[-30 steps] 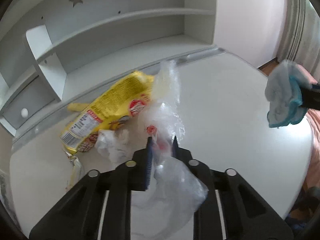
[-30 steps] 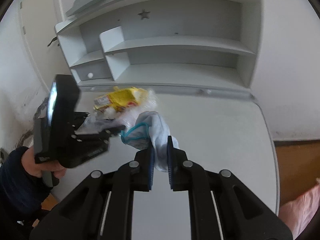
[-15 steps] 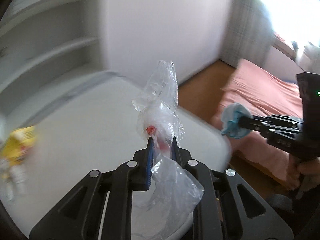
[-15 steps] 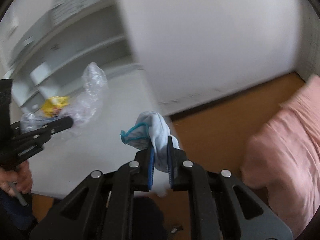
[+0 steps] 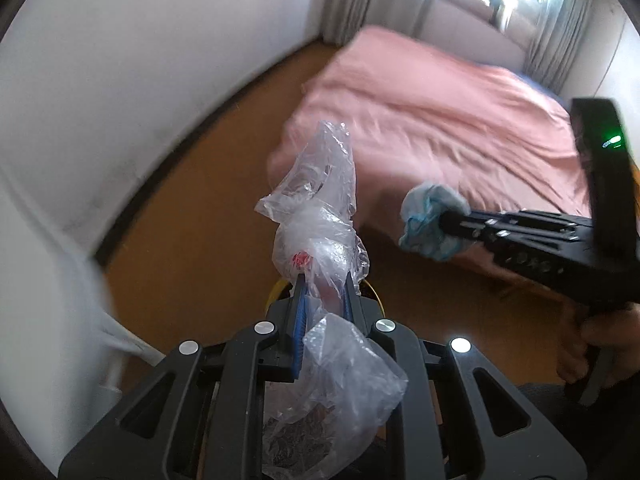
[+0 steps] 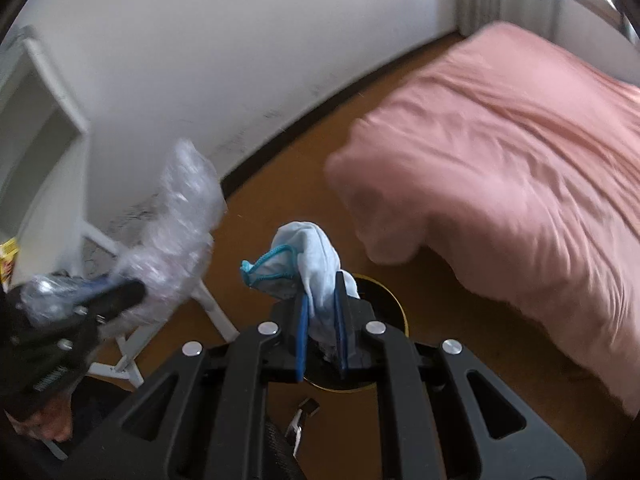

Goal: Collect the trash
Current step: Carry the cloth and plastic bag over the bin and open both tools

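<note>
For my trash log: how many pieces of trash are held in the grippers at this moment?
2: a clear plastic bag in the left gripper, and a light blue face mask in the right gripper.

Left claw [image 5: 323,286]: tilted steeply downward, jaws clamped on clear plastic wrap [image 5: 320,216].
Right claw [image 6: 320,300]: tilted steeply downward, jaws pinched on pale blue cloth [image 6: 308,252].

Two grippers are in view, the left gripper [image 5: 323,285] and the right gripper [image 6: 320,304]. One crumpled clear plastic bag [image 5: 320,216] and one pale blue cloth [image 6: 308,252] with a teal hem. One round bin [image 6: 390,300] with a yellow rim, one pink bed [image 6: 512,168], and one yellow packet [image 6: 8,260] at the far left.
</note>
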Tool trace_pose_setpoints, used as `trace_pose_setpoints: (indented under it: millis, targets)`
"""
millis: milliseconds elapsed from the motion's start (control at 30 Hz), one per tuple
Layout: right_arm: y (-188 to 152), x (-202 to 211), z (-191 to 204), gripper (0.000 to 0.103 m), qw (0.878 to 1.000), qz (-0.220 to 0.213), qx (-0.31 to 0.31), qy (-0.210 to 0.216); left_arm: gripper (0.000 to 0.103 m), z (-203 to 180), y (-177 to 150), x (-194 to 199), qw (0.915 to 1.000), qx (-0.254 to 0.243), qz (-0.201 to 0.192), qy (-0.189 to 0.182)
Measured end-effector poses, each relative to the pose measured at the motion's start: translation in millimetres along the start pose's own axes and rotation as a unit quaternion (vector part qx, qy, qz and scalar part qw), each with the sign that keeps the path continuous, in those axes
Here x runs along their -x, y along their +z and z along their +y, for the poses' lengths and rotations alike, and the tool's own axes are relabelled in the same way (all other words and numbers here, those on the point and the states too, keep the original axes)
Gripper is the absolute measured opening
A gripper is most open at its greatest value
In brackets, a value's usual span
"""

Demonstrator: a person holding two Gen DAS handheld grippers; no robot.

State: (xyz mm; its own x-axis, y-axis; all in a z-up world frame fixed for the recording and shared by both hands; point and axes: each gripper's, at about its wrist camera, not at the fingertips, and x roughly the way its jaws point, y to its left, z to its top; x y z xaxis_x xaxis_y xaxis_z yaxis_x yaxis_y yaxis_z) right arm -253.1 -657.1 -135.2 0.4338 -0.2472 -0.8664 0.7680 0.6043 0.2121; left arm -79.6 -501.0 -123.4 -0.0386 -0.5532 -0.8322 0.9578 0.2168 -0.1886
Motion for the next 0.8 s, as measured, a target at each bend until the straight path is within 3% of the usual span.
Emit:
trace_pose_setpoints:
  millis: [167,467,533,800]
  targets:
    - [-13,-31,-16,0.012,0.999,0.041,-0.015,-0.017,0.016,-5,-2,-63,0.9984,0.013,0.054,-0.014]
    - [-15,-44,-35,0.012,0.997,0.056,-0.041,-0.013,0.018,-3,1,-111,0.996,0.007,0.085,-0.024]
    - [-13,-45,-37,0.012,0.997,0.056,-0.047,-0.012,0.035,-5,2,-113,0.9957,0.006,0.089,-0.024]
    - [-9,-57,-33,0.012,0.997,0.068,-0.041,-0.002,0.058,-6,6,-99,0.997,0.003,0.074,-0.022]
